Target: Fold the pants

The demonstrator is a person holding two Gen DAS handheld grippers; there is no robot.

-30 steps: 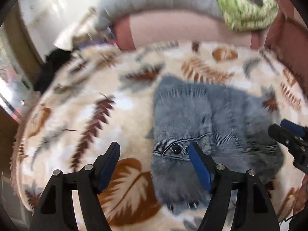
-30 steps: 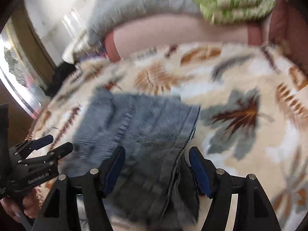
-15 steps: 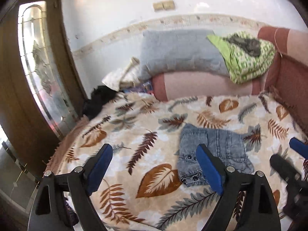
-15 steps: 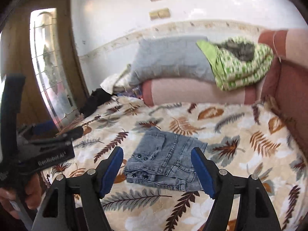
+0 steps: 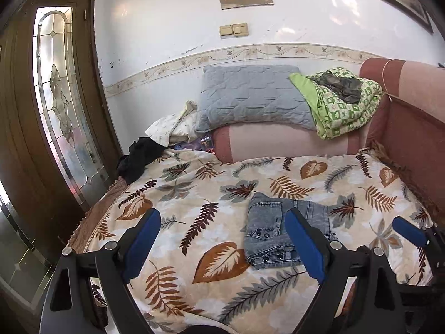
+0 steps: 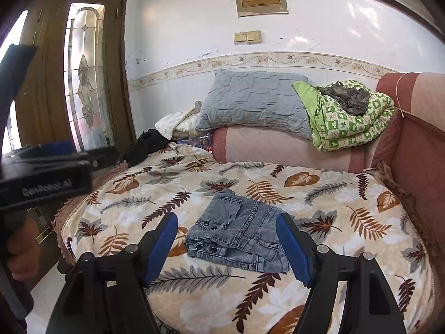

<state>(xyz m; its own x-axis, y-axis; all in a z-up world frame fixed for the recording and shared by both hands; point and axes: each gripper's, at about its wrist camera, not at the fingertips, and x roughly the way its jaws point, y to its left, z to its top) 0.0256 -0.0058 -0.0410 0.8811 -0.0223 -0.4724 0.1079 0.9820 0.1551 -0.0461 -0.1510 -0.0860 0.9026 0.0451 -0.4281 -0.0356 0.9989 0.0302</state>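
Pants: folded grey washed-denim pants lie in a compact bundle on the bed, snap buttons facing you, at about 6 o'clock from the grey pillow; nothing touches them.
Left gripper: your black two-finger gripper with blue pads is released, jaws wide, having just been opening, with nothing between them; in its own view the pants sit at about 1 o'clock, partly behind its right finger, clear of the pads.
Right gripper: your second black gripper with blue pads is also released, jaws having just been opening; the pants show through the gap at 12 o'clock, lying on the blanket beyond the pads and not pinched.
Each other: your right gripper's blue tip pokes in at 4 o'clock of the left view; your left gripper's black body and the hand holding it fill 9 o'clock of the right view.
Blanket: cream fleece blanket printed with brown and grey leaves covers the bed under the pants.
Pillow: quilted grey pillow rests on a pink and red bolster at 12 o'clock.
Quilt: folded green-and-white checked quilt sits at 1 o'clock, just beside the pillow.
Door: brown wooden door with a leaded glass panel stands at 9 o'clock.
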